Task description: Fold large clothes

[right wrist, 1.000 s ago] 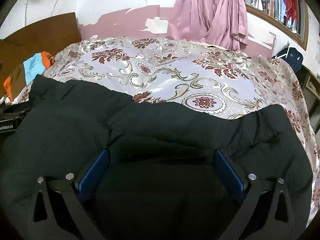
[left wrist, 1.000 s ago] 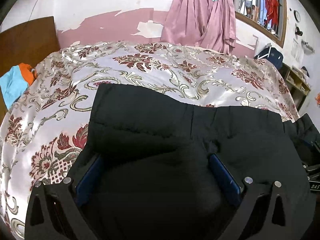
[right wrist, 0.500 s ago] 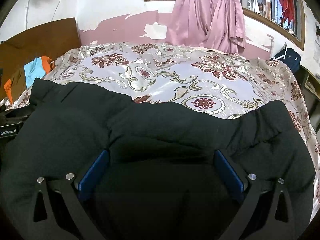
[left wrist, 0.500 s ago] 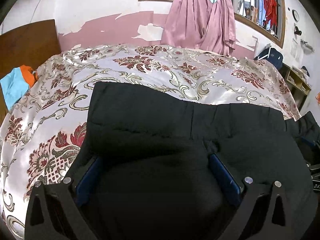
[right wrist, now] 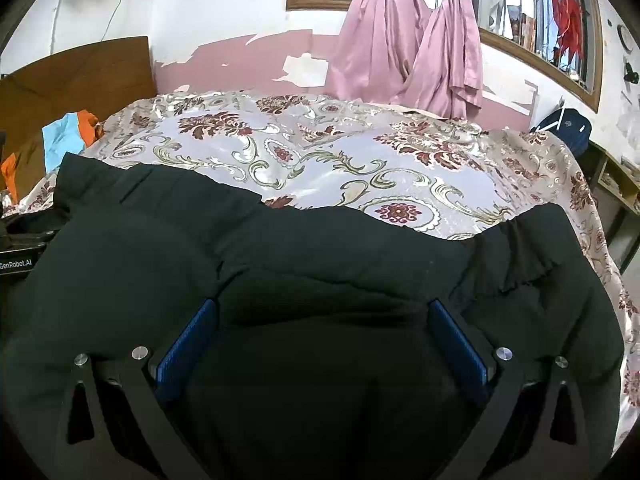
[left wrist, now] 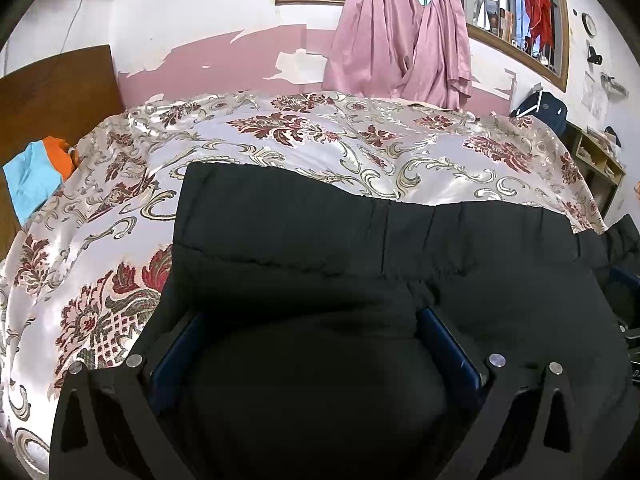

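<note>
A large black padded garment point(left wrist: 320, 240) lies across the near part of the bed; it also fills the lower half of the right wrist view point(right wrist: 340, 256). My left gripper point(left wrist: 312, 320) has its blue-padded fingers point(left wrist: 448, 340) wide apart, with a bulge of the black cloth lying between them. My right gripper point(right wrist: 322, 312) is also wide apart, its blue pads point(right wrist: 188, 344) on either side of a fold of the same cloth. The fingertips are partly hidden by the cloth. The left gripper's body shows at the left edge of the right wrist view point(right wrist: 20, 256).
The bed carries a shiny floral cover point(left wrist: 320, 140) that also shows in the right wrist view point(right wrist: 340, 160). A wooden headboard point(left wrist: 52, 92) with blue and orange cloth point(left wrist: 36, 172) is at the left. Pink curtains point(left wrist: 400, 40) hang behind; shelves point(left wrist: 600, 168) stand at the right.
Both cameras have drawn back and lifted slightly, so more of the wall and window shows. The black garment and the finger spacing look unchanged.
</note>
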Demonstrator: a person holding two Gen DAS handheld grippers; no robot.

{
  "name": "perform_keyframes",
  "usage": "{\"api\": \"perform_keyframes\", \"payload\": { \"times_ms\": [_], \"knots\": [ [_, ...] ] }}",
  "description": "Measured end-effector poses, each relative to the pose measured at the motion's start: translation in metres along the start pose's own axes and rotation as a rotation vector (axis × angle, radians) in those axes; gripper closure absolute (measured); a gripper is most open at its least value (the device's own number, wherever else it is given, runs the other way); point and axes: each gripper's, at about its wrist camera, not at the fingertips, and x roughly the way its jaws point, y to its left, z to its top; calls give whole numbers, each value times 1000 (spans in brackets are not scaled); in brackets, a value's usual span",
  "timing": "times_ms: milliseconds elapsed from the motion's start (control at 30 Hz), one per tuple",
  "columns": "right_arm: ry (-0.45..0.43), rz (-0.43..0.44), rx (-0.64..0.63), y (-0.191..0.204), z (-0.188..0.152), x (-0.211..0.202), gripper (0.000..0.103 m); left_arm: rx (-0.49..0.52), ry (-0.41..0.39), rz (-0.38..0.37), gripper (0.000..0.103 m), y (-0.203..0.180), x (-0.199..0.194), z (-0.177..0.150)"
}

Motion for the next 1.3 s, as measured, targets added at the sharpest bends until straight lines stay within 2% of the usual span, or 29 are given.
{"api": "perform_keyframes", "payload": {
  "times_ms": [467,567,633,733,933,1033,1100,1200,1300],
  "knots": [
    [-108,-78,-16,-2,-6,-28,1,12,-55,14,0,2,-15,-3],
    [-152,-117,-20,-5,-10,-44,1,-14,-127,18,0,10,-36,-5],
    [-195,-151,-15,-9,-13,-58,1,-64,-211,27,0,24,-57,-7],
    [-244,-199,5,-22,-21,-79,1,-124,-247,16,0,49,-73,-8],
    [-220,-229,178,-75,-42,-93,1,-130,-144,31,0,84,-67,-13],
    [-241,-291,272,-96,-49,-102,1,-123,-107,1,0,95,-64,-20],
    [-248,-294,337,-110,-55,-106,1,-116,-87,-17,0,95,-61,-25],
    [-214,-229,407,-132,-64,-103,1,-113,-42,-75,0,98,-54,-25],
    [-139,-53,435,-152,-72,-88,1,-111,-20,-113,0,100,-48,-27]
  ]
}}
